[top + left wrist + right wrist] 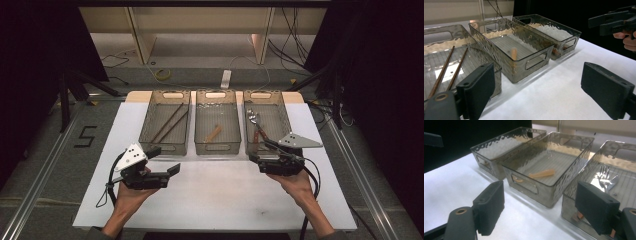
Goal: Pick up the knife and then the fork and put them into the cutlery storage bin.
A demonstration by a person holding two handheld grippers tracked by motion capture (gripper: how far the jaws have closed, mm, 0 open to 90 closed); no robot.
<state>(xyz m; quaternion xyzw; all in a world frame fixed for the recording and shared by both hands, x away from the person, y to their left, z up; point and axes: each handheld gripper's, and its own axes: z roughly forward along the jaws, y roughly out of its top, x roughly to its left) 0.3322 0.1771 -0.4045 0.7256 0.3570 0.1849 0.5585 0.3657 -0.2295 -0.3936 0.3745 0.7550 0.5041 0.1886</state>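
A: On the counter (pixel 215 185), three clear bins in a row. Left bin (pixel 165 125) has the two chopsticks (pixel 170 122); middle bin (pixel 216 125) has one small wooden piece (pixel 213 133); right bin (pixel 267 125) has fork, spoon (pixel 252 117) and a red-handled tool (pixel 259 134).

B: Gripper state?

A: Both spread wide, nothing held. My left gripper (pixel 167 161) sits just before the left bin's near wall, my right gripper (pixel 260 151) just before the near corner of the right bin. Neither touches a bin.

B: Which goes first?

A: My guess is the left, onto the chopsticks, which are nearest it. In the left gripper view they (pixel 447 70) lie flat, side by side, running away from me.

B: Tips?

A: Lift over the near wall first, then drop in from above. Turn the jaws across the sticks, not along them. Take them near mid-length so they don't tip. Close slowly; thin sticks roll.

B: Hand pose?

A: Both forearms low, coming in from my side of the counter, grippers about level, pointing forward and slightly inward.
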